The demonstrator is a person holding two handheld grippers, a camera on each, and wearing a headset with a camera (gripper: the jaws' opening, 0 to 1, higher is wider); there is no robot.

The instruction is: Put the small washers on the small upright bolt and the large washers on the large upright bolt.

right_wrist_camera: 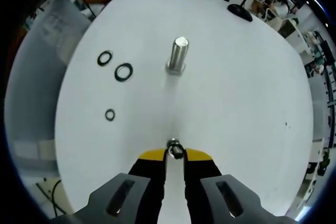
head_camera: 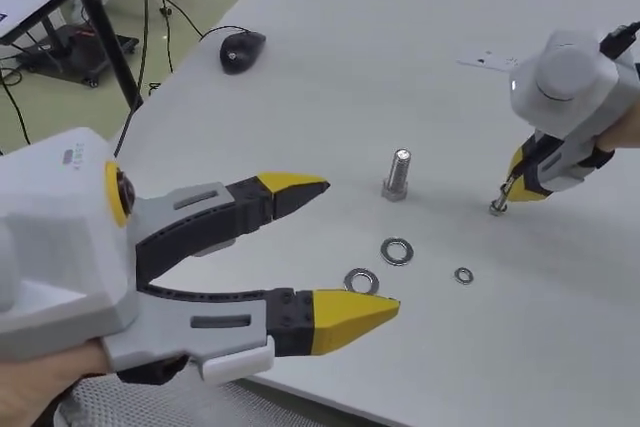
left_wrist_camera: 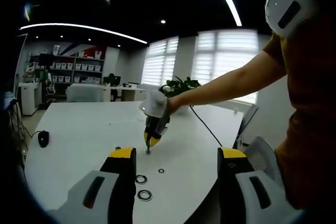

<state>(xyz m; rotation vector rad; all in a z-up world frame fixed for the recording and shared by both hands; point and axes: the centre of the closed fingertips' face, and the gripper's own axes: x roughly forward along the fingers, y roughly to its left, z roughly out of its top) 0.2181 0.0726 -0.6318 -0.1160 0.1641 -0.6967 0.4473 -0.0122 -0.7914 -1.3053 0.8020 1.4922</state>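
Tabletop (right_wrist_camera: 236, 77) in right gripper view: right gripper (right_wrist_camera: 175, 156) pinches small washer (right_wrist_camera: 175, 150).

An office-like lab — shelves of storage bins (left_wrist_camera: 73, 69), blinded windows (left_wrist_camera: 223, 56), potted plant (left_wrist_camera: 181, 85), strip lighting (left_wrist_camera: 84, 29).

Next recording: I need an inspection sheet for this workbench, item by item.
Surface: white tabletop, flat.
Job's things: large steel upright bolt; small steel upright bolt; first large steel washer, second large steel washer and small steel washer lying loose and flat.
Clutter: black computer mouse.
Grippers: left hand-held gripper open, above the near edge; right hand-held gripper at the small bolt, jaws close together, grip unclear.
Cables: black cables hanging beside the stand.
Surroundings: black laptop stand; windows with blinds.
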